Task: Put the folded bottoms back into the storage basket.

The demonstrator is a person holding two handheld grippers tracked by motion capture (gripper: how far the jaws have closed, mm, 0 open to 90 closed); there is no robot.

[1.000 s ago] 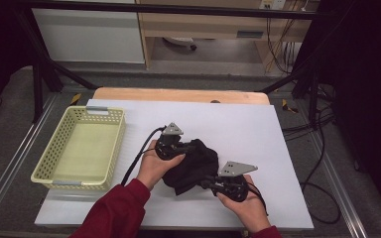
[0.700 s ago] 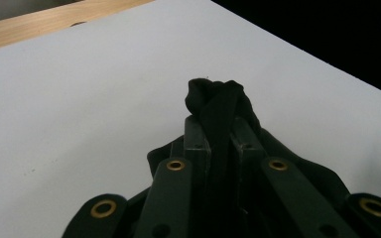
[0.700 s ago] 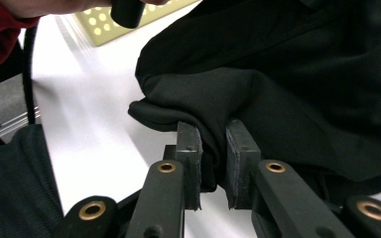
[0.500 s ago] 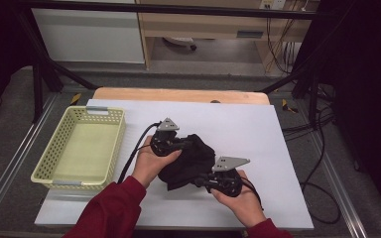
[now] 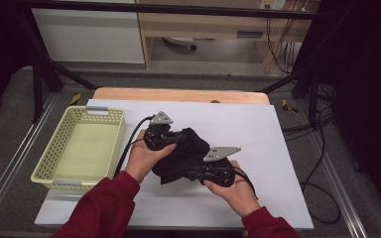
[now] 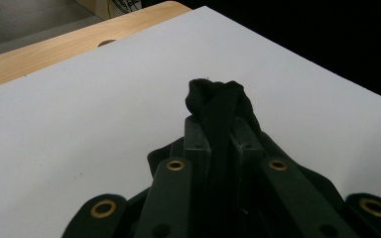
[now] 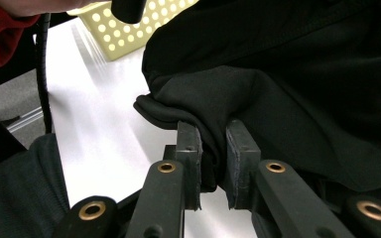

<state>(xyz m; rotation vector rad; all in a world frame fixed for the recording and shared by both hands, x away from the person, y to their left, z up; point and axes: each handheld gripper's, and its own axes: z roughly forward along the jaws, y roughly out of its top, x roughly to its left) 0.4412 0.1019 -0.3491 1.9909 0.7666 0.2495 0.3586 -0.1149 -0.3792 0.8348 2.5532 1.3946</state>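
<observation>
Both grippers clench the black cloth [image 5: 183, 156] at mid-worktop [image 5: 258, 134]: the left gripper [image 5: 177, 137] pinches its far fold, the right gripper [image 5: 196, 173] its near edge. White surface lies open rightward; the basket [image 5: 42, 171] sits left.

- The cloth [image 5: 184, 154] is plain black, unpatterned.
- The basket [image 5: 110, 145], left of the cloth, is pale yellow with a grid of small holes.
- The table [image 5: 258, 129] beneath the cloth is white, its far edge light wood.
- The sleeves [image 5: 101, 210] are dark red.
- Both grippers' jaws are black with brass-coloured rivets.
</observation>
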